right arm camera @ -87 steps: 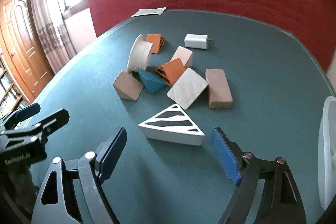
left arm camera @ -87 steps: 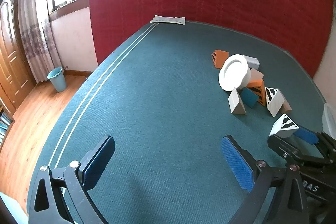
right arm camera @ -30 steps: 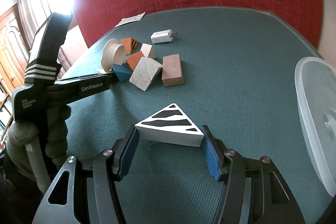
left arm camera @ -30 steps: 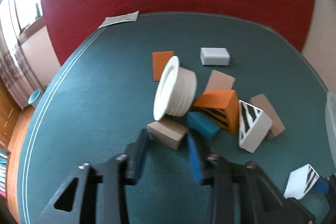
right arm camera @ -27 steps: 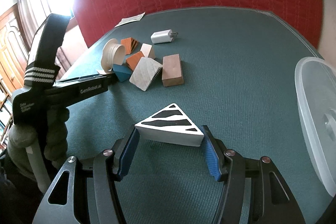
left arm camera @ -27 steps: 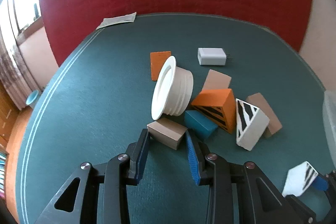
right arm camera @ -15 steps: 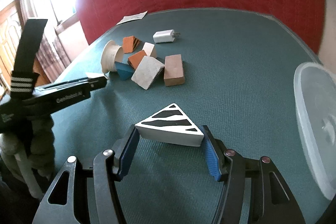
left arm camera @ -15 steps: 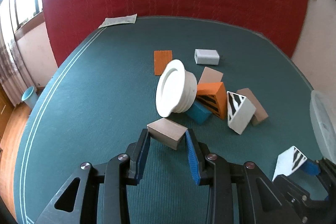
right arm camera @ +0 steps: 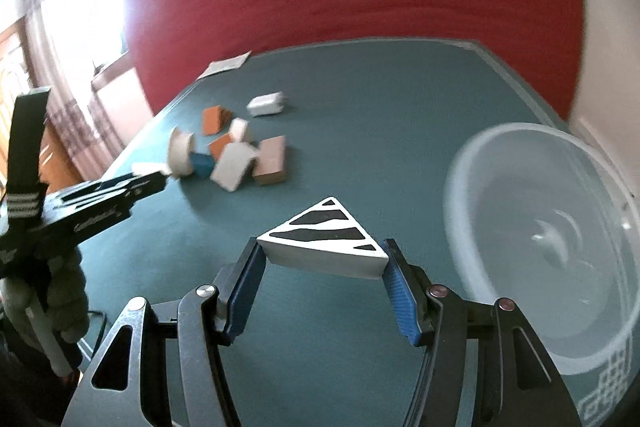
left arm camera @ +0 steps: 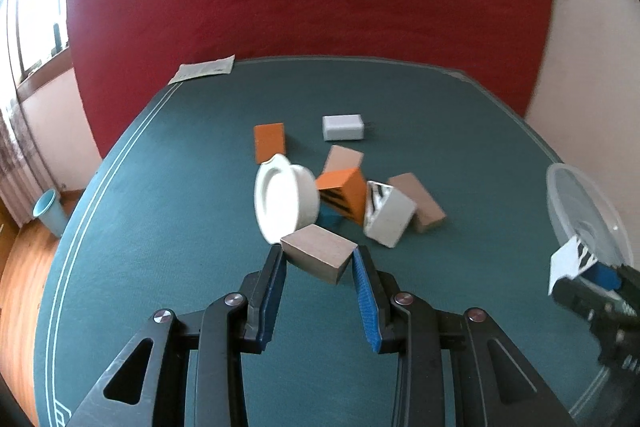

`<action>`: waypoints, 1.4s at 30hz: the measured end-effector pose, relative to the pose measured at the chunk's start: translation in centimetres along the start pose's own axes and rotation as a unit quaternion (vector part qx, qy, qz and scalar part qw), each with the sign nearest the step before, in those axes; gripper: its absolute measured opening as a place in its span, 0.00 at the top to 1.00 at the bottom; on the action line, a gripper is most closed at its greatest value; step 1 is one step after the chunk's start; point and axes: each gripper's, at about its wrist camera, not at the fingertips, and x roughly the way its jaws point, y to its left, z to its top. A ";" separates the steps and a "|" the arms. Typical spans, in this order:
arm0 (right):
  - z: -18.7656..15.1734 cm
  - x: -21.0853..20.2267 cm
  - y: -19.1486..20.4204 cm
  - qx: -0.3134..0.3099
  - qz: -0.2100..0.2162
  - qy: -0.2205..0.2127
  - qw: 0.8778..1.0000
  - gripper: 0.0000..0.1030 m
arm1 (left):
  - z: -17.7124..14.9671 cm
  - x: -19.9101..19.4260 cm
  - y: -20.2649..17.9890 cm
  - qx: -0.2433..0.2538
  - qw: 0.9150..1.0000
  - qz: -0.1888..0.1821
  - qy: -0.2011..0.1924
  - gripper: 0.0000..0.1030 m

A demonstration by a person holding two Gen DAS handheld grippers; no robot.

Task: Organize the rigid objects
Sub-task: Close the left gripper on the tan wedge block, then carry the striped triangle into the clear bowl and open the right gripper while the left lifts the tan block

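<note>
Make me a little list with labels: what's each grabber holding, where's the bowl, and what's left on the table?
left gripper: shut on a tan block, lifted off the table
right gripper: shut on a white striped wedge
clear bowl: on the green table, right of the wedge
pile left: white ring, orange striped wedge, white block, brown block, orange block
apart from pile: white charger

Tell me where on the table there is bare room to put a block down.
Bare felt lies between the pile and the table's left edge, also between the brown block and the clear bowl. Behind the charger it is bare too. Around the white cup and orange wedge it is crowded.
</note>
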 end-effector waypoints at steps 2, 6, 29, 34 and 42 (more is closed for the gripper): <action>0.0 -0.9 -1.3 0.014 -0.011 -0.009 1.000 0.42 | 0.0 -0.2 -0.5 0.005 1.000 -0.004 -0.002 0.65; 0.0 -2.8 -4.1 0.039 -0.040 -0.030 0.998 0.42 | -0.1 -0.3 -1.3 0.014 1.000 -0.010 -0.003 0.65; 0.1 -4.6 -10.1 0.109 -0.134 -0.068 0.983 0.42 | -1.7 -1.1 -1.1 0.003 1.000 0.003 0.008 0.65; -0.2 -4.7 -11.5 0.127 -0.139 -0.066 0.980 0.41 | -1.7 -1.3 -2.0 0.009 1.000 -0.004 0.007 0.65; -0.6 -5.4 -12.5 0.132 -0.148 -0.072 0.977 0.41 | -1.3 -1.4 -3.6 0.020 1.000 -0.011 0.009 0.65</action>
